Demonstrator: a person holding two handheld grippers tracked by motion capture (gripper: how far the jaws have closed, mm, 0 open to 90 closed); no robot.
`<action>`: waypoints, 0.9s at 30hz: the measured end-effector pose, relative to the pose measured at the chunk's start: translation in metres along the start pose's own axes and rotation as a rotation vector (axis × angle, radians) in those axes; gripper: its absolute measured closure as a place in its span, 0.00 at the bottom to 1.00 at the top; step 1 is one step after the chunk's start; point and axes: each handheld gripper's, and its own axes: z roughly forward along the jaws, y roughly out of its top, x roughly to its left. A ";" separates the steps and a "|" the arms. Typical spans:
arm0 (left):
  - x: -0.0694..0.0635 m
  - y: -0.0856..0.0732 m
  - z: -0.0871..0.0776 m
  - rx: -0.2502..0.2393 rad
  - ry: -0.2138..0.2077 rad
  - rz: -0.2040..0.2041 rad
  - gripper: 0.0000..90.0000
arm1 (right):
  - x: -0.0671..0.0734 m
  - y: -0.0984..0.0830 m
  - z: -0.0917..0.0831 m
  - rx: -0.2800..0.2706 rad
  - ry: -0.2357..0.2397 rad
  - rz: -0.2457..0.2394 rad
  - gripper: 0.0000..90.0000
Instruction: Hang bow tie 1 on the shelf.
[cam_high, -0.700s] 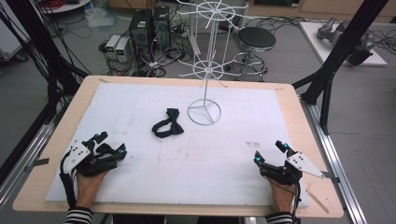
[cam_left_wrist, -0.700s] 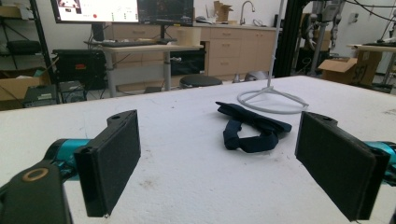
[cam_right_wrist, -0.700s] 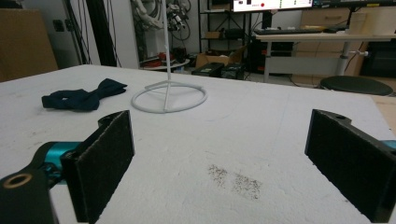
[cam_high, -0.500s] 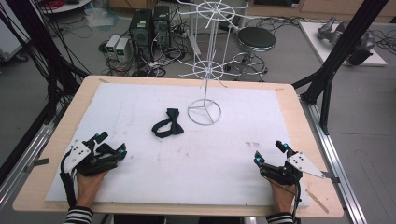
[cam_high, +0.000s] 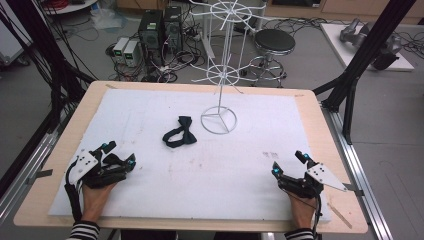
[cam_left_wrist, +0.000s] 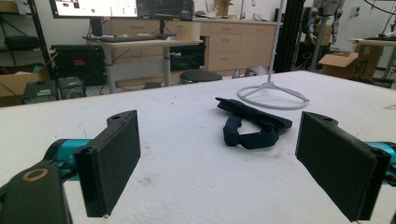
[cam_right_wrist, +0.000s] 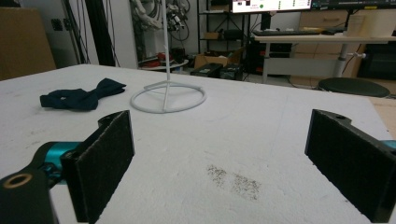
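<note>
High view: left gripper and right gripper rest on the white mat, jaws spread, empty; dark bow tie mid-mat beside wire rack.

Left gripper view: bow tie ahead, no label readable.

Right gripper view: monitor text unreadable.

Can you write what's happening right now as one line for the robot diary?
left claw: open, resting on table | right claw: open, resting | bow tie: untouched, beside wire stand

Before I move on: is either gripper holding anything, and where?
Nothing is held. Left gripper and right gripper are both open and empty; the bow tie lies untouched.
</note>
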 end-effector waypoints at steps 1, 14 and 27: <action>0.000 0.000 0.000 -0.002 0.000 0.000 0.16 | 0.000 0.000 0.000 0.002 -0.001 0.003 0.08; 0.001 0.013 0.000 0.031 -0.021 0.039 0.15 | 0.001 0.000 0.001 0.011 -0.012 -0.004 0.08; -0.011 0.052 0.016 0.076 -0.062 0.099 0.16 | 0.002 0.000 0.001 0.012 -0.013 -0.006 0.08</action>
